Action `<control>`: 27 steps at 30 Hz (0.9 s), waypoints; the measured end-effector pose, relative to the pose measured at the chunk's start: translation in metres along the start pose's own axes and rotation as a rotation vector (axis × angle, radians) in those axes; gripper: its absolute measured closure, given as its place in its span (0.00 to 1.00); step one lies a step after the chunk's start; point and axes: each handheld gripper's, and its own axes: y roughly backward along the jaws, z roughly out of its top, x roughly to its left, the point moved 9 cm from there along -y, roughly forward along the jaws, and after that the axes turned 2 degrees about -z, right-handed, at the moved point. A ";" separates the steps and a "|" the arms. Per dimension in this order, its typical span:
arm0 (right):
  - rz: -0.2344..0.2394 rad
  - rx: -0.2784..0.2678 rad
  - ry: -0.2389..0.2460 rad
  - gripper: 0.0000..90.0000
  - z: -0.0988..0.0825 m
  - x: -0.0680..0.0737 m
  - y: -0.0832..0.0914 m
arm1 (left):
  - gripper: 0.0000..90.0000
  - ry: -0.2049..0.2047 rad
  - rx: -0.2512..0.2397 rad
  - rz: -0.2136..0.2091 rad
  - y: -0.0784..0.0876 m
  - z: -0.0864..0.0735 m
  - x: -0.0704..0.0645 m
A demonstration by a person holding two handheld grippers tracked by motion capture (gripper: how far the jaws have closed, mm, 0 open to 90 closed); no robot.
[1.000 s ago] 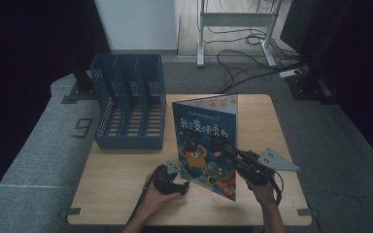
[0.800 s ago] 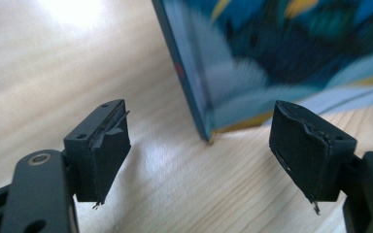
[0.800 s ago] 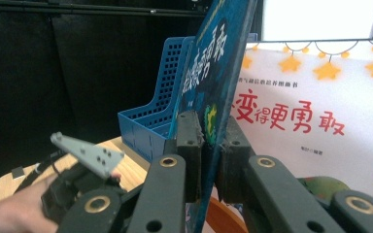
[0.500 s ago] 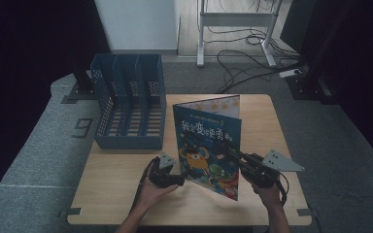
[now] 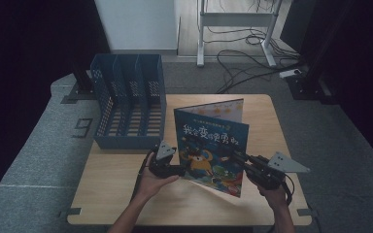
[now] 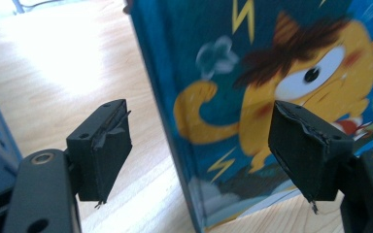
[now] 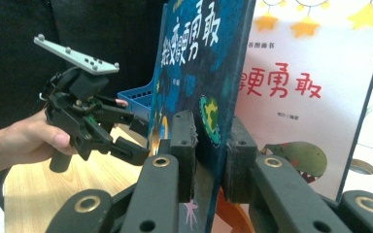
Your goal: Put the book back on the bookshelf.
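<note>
On the wooden table (image 5: 126,194), just to the right of the blue file rack (image 5: 128,104), I have a picture book (image 5: 211,145) standing upright and partly open, its blue front cover with the yellow one-eyed cartoon creature facing me and an inner page with stars and red characters showing behind it. My right gripper (image 5: 240,159) sits on the side of the book away from the rack, and in the right gripper view (image 7: 210,145) I see its two black jaws clamped on the free edge of the front cover, the pads pressing it from both sides; those jaws have just been easing open a touch, with the cover between them. My left gripper (image 5: 177,170) is between the rack and the book, near the lower spine corner. In the left gripper view (image 6: 199,150) its jaws stand wide apart, straddling the spine edge without touching it, the cover between the pads. Both hands come in from the near edge of the table.
</note>
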 end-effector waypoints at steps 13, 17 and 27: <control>-0.021 0.007 -0.003 0.82 -0.007 -0.010 0.003 | 0.29 -0.011 -0.074 -0.042 0.001 0.025 -0.009; -0.038 0.017 -0.001 0.80 -0.010 -0.014 0.005 | 0.31 -0.026 -0.102 -0.049 0.005 0.033 -0.014; -0.095 0.036 -0.014 0.74 -0.017 -0.025 0.004 | 0.39 -0.042 -0.159 -0.071 0.015 0.042 -0.020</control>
